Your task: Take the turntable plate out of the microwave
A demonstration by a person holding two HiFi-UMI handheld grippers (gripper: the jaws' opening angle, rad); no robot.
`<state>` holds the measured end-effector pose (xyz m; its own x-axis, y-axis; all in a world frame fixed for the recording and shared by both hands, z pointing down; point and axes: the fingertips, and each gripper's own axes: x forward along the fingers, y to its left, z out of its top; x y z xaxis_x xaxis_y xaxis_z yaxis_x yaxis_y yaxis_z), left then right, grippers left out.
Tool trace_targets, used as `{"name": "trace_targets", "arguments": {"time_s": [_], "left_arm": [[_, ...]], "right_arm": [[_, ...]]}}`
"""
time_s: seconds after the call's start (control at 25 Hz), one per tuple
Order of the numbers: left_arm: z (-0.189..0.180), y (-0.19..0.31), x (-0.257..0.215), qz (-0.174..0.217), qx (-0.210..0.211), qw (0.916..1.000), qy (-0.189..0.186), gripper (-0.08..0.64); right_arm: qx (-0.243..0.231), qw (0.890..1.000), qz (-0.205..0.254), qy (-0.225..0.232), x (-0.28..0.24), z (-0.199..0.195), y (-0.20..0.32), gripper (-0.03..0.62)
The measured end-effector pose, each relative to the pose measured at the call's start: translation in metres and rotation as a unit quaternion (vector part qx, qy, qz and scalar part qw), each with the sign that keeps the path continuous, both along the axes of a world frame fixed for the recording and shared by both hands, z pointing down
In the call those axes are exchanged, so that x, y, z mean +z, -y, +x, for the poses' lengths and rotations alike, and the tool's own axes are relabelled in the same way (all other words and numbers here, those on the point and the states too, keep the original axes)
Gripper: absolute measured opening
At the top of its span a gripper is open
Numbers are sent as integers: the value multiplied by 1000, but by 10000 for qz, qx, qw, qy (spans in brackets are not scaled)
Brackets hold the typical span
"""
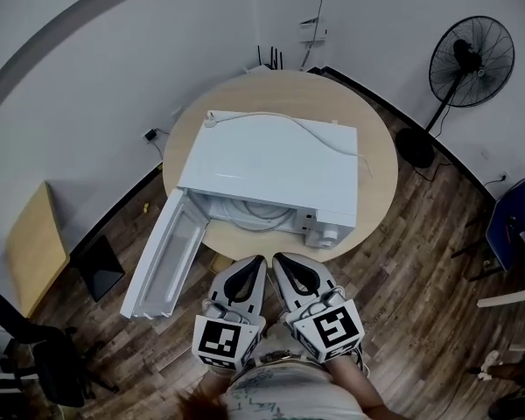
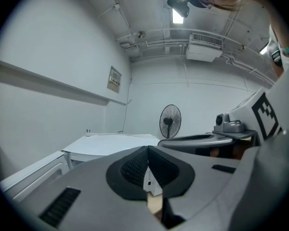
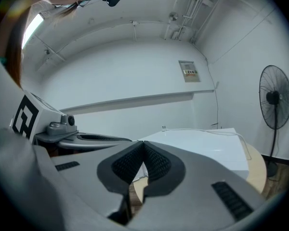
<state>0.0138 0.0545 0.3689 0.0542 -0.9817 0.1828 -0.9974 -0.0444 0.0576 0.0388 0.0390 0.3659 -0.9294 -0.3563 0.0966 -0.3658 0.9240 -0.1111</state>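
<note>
A white microwave sits on a round wooden table, its door swung open to the left. Inside the open cavity, the pale rim of the turntable plate shows. My left gripper and right gripper hover side by side just short of the table's near edge, pointing at the microwave front. Both are shut with nothing between the jaws. In the left gripper view the microwave lies ahead to the left; in the right gripper view the microwave lies ahead to the right.
A black standing fan is at the right beyond the table. A white cable lies across the microwave's top. A wooden board and a black box are on the floor at left; a blue chair is at far right.
</note>
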Motion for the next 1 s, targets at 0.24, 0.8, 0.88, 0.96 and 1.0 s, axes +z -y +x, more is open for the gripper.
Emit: {"name": "trace_targets", "arguments": {"time_s": [0.24, 0.8, 0.88, 0.96, 1.0], "left_arm": [[-10, 13, -1, 54, 53, 9999, -133, 14], [-67, 66, -18, 397, 1089, 9931, -181, 15], [-78, 71, -19, 417, 1201, 9918, -155, 15], [-90, 76, -20, 416, 1290, 9907, -150, 15], [-96, 79, -19, 410, 1317, 9903, -158, 15]], "right_arm": [[116, 9998, 40, -150, 5, -8, 14, -9], [1131, 9927, 140, -386, -1, -67, 62, -9], [1283, 9910, 139, -353, -4, -76, 68, -9], [1397, 9894, 169, -346, -6, -86, 74, -9], [1435, 9888, 190, -351, -6, -91, 76, -9]]}}
